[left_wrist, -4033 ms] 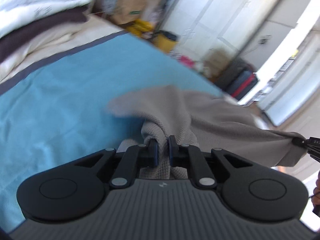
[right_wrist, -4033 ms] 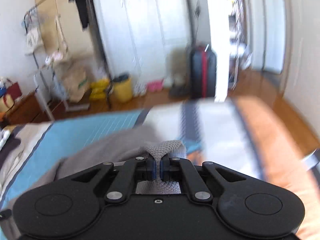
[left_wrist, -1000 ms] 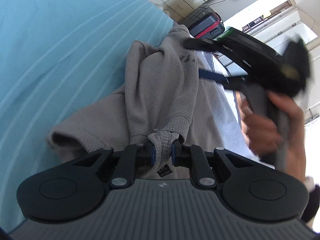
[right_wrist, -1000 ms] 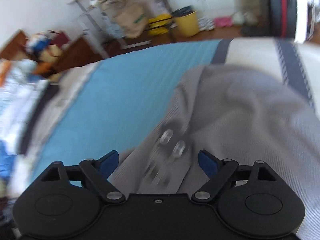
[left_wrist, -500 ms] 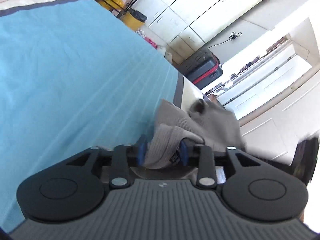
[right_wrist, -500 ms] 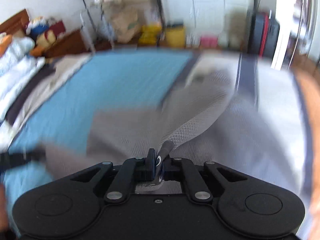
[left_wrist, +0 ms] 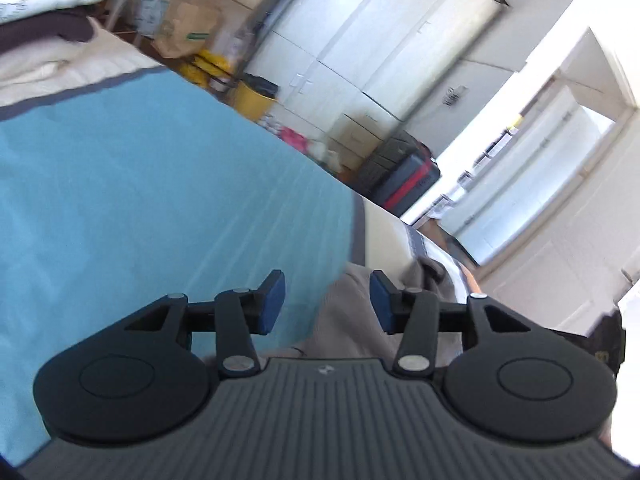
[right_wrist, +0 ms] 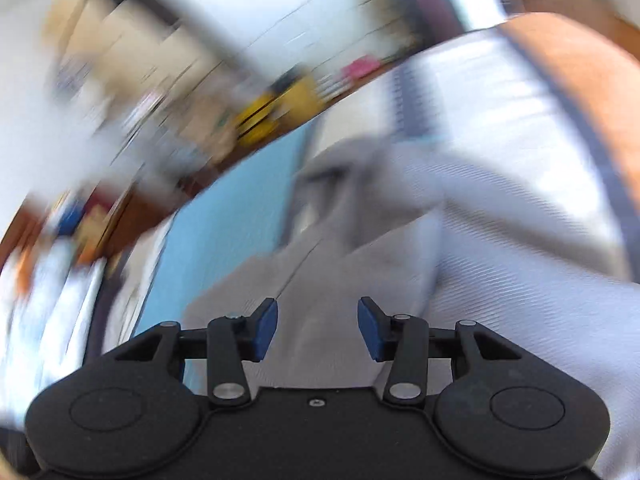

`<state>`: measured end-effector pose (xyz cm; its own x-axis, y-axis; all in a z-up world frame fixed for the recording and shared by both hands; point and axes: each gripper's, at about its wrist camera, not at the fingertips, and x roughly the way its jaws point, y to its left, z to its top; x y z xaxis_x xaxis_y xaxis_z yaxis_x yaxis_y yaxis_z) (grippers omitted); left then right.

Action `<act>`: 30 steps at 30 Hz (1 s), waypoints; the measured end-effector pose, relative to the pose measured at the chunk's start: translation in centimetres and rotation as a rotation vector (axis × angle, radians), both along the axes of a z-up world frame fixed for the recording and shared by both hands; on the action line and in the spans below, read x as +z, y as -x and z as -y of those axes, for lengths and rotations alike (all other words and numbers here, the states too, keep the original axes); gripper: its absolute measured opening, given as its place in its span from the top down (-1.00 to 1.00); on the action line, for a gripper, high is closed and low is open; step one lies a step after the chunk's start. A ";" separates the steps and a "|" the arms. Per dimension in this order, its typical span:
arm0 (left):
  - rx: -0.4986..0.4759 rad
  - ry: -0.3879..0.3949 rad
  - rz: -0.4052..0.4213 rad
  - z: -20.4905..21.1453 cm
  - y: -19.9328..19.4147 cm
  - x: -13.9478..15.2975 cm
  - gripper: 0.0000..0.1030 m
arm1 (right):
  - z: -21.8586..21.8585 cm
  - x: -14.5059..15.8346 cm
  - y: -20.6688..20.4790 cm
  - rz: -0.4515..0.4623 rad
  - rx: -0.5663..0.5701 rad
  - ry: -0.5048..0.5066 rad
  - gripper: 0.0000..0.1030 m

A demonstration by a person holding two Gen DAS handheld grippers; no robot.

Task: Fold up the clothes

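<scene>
A grey knit garment (left_wrist: 352, 320) lies bunched on the bed where the blue cover (left_wrist: 140, 200) meets the pale striped sheet. My left gripper (left_wrist: 328, 304) hovers above its near edge. Its jaws are opening, and the cloth lies below them, clear of the pads. In the blurred right wrist view the same garment (right_wrist: 320, 264) stretches away under my right gripper (right_wrist: 318, 326). That gripper's jaws are opening too, with nothing pressed between the blue pads.
A pile of white and dark bedding (left_wrist: 36, 20) sits at the bed's far left. Beyond the bed stand white wardrobes (left_wrist: 360, 32), a yellow bin (left_wrist: 256, 94) and a black and red suitcase (left_wrist: 404, 176). An orange cover (right_wrist: 580, 80) borders the sheet on the right.
Both grippers have let go of the grey garment and opened. The left gripper has lifted and tilted up towards the room. The right gripper has swung fast, blurring its view.
</scene>
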<state>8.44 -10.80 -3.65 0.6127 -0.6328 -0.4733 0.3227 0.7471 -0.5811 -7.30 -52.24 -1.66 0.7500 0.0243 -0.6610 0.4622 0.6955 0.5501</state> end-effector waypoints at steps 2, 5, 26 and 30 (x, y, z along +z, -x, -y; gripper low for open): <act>0.023 -0.019 0.008 -1.2 0.7 0.2 0.09 | -0.7 3.7 0.5 0.000 -0.067 0.163 -0.01; -0.035 -0.084 -0.016 0.0 0.1 0.1 0.03 | -2.3 10.3 -1.1 0.038 -0.032 0.431 -0.48; -0.381 -0.137 -0.242 12.7 -7.7 -6.2 -0.09 | 0.6 0.3 -12.6 -0.180 0.220 0.529 -0.63; -0.432 -0.184 -0.201 14.4 -7.6 -6.5 0.44 | 0.4 -1.2 -16.4 -0.207 0.210 0.599 -0.56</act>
<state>16.04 -25.18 -10.17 0.1990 -0.7034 -0.6823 0.5203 0.6658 -0.5347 9.11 -52.69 -2.90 0.6257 -0.2596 -0.7356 0.3379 0.9401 -0.0444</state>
